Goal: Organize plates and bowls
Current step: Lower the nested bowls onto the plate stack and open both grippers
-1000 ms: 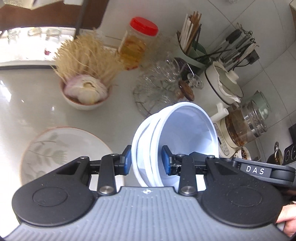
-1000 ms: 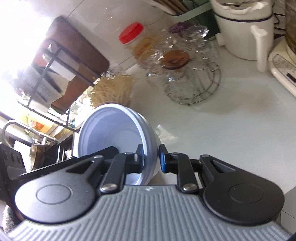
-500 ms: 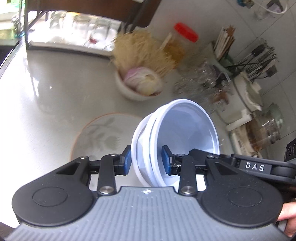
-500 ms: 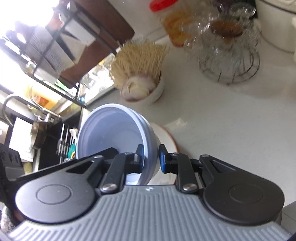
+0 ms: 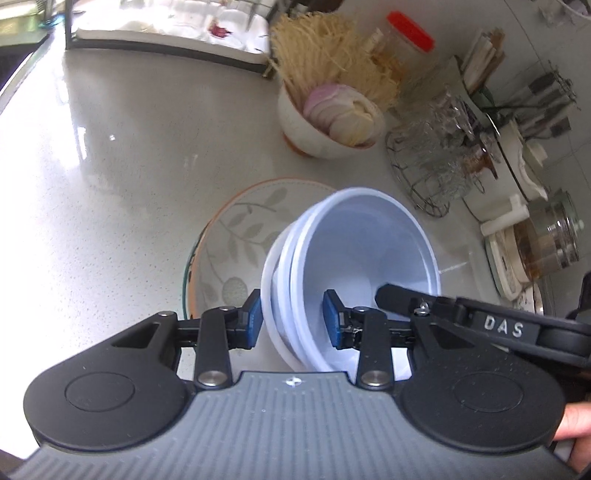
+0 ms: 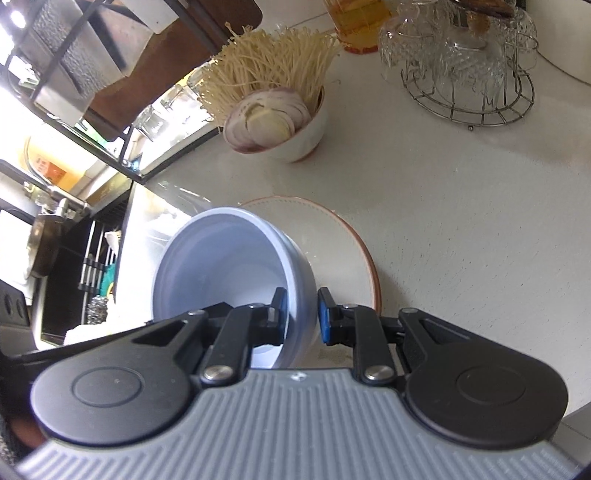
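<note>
My left gripper (image 5: 292, 320) and right gripper (image 6: 301, 314): black linkages, blue pads, silver screws, ribbed grey housings; "DAS" marking at 3 o'clock

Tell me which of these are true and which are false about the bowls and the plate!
1. Both tools grip the white bowls. True: left tool and right tool each pinch a wall.
2. The leaf plate lies on the counter. True.
3. The white bowls are full of soup. False: the top one looks empty.
4. The onion bowl sits on the plate. False: it stands apart, behind it.
5. The jar's lid is green. False: red.
</note>
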The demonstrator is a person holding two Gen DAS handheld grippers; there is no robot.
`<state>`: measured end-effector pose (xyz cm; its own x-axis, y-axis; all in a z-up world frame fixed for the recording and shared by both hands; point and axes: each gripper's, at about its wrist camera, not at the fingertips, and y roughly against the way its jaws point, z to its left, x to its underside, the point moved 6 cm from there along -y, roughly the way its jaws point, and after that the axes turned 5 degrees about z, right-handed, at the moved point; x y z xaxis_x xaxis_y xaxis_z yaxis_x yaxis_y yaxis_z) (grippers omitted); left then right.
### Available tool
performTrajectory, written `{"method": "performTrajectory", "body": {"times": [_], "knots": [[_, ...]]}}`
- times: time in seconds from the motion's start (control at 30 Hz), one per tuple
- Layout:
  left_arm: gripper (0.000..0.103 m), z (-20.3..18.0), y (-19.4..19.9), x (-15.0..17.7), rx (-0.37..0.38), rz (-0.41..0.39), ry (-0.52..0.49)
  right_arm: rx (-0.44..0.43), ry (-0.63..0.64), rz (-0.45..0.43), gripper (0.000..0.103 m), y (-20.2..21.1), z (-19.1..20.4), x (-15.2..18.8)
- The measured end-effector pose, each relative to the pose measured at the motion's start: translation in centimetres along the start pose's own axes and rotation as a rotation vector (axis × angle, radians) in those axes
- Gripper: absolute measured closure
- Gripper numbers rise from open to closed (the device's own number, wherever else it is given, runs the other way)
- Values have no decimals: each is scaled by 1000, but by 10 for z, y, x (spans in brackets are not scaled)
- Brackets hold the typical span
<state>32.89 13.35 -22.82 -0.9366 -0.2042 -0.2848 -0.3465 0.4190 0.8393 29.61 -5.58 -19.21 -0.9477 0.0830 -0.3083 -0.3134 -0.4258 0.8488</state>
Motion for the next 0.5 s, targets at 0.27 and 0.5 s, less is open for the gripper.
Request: {"method": "performTrajectory", "body": {"times": [0.27,0.5], "knots": [[38,1,8,-1,-53,-20,-25,2,-33,-45,62,14,-6,-4],[38,-3,45,3,-104,-116,-23,-16,9,-109,57,46,-7,-2]]}}
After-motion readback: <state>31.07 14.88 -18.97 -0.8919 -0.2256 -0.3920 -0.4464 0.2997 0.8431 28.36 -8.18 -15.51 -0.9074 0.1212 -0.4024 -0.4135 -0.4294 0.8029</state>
